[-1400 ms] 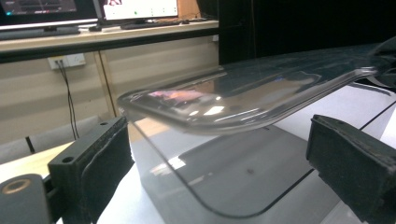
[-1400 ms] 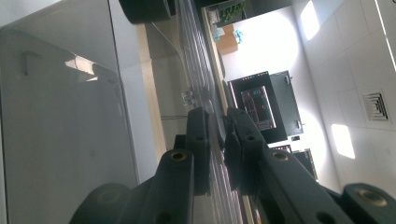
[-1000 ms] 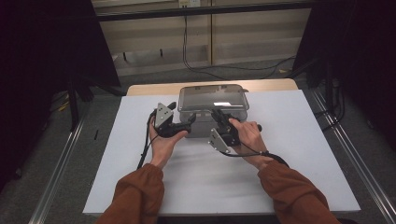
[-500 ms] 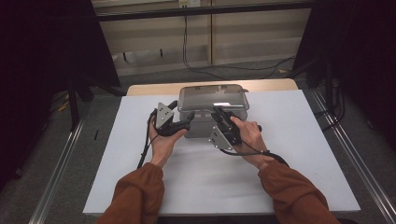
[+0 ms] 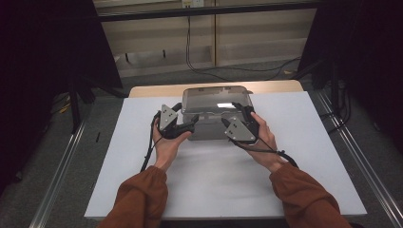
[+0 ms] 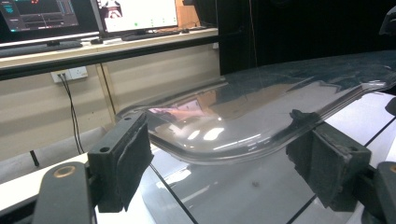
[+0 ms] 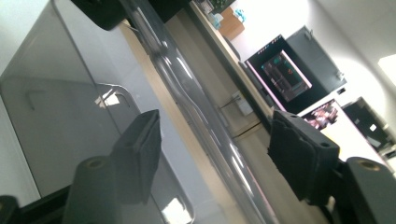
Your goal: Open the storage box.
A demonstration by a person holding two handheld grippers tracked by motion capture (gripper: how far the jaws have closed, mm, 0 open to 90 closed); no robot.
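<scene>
Plainly, each hand-held gripper, left [image 5: 190,127] and right [image 5: 241,114], stands wide open astride the clear lid [image 5: 216,99] rim of the box [image 5: 209,129] on the table [image 5: 309,142], gripping nothing; the box's contents are unreadable.

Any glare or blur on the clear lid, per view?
High view: dim overall, one bright glare patch on the clear lid. Left gripper view: sharp, with small highlights and screen reflections on the lid's curve. Right gripper view: lid edge streaked with glare, background overexposed at the right.

Dim room, white-topped table [image 5: 304,142], grey floor [image 5: 62,156], beige shelving [image 5: 256,38], lit monitors [image 6: 135,14] behind
</scene>
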